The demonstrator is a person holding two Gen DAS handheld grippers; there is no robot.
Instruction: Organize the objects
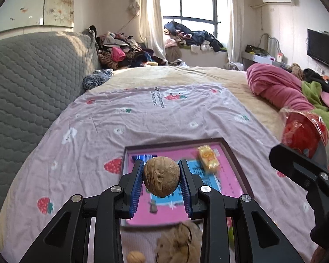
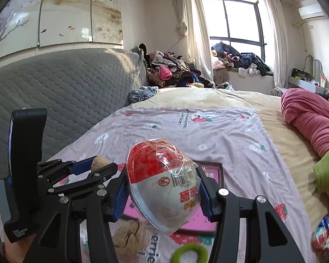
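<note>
My left gripper (image 1: 161, 176) is shut on a brown walnut (image 1: 161, 176) and holds it above a shallow pink tray (image 1: 232, 153) on the bed. A yellow wrapped candy (image 1: 208, 158) and a blue wrapped candy (image 1: 142, 157) lie in the tray. My right gripper (image 2: 163, 194) is shut on a red-and-white egg-shaped toy in clear wrap (image 2: 162, 182), held above the tray's (image 2: 219, 171) near side. The right gripper (image 1: 304, 166) and the egg toy (image 1: 302, 131) also show at the right of the left wrist view. The left gripper with its walnut (image 2: 98, 162) shows in the right wrist view.
The tray sits on a lilac strawberry-print sheet (image 1: 142, 114). In front of it lie a beige fluffy scrunchie (image 1: 177, 243), a second walnut (image 1: 135, 257) and a green hair ring (image 2: 189, 253). A grey quilted headboard (image 1: 28, 83) runs on the left. Pink bedding (image 1: 278, 87) lies right.
</note>
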